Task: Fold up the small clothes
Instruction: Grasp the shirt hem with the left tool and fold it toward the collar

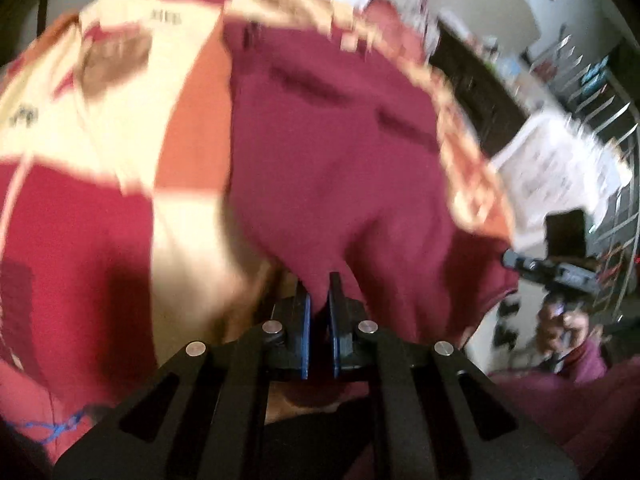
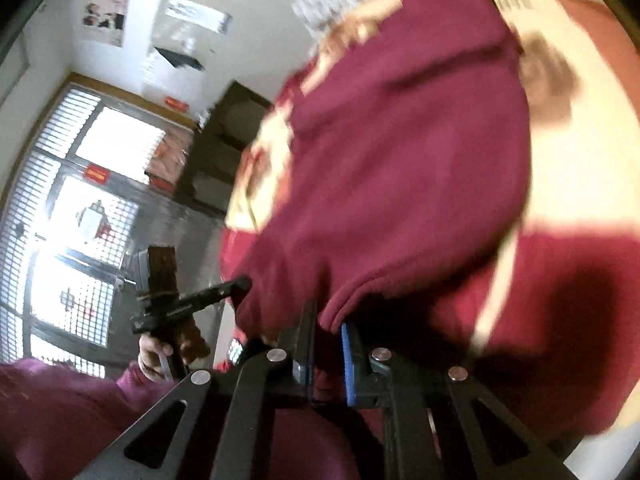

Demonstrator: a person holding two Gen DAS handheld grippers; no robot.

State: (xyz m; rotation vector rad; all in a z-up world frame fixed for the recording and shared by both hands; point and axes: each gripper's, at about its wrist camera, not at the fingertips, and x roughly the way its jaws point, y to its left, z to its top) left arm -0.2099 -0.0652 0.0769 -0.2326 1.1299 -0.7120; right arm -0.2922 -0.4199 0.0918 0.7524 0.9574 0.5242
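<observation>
A maroon garment [image 1: 332, 160] hangs spread above a bed with a red, cream and orange blanket [image 1: 120, 128]. My left gripper [image 1: 318, 284] is shut on the garment's near edge, cloth pinched between its blue pads. My right gripper [image 2: 328, 320] is shut on another part of the same garment [image 2: 400, 160], its hem bunched between the fingers. Each view shows the other gripper held out to the side: the right one in the left wrist view [image 1: 560, 272], the left one in the right wrist view [image 2: 192, 304]. Both frames are blurred by motion.
A white chair or crate [image 1: 560, 164] stands off the bed's right edge. Dark shelving [image 2: 224, 148] and a bright barred window [image 2: 80, 208] lie beyond. The person's maroon sleeve [image 2: 60, 408] fills the lower corner.
</observation>
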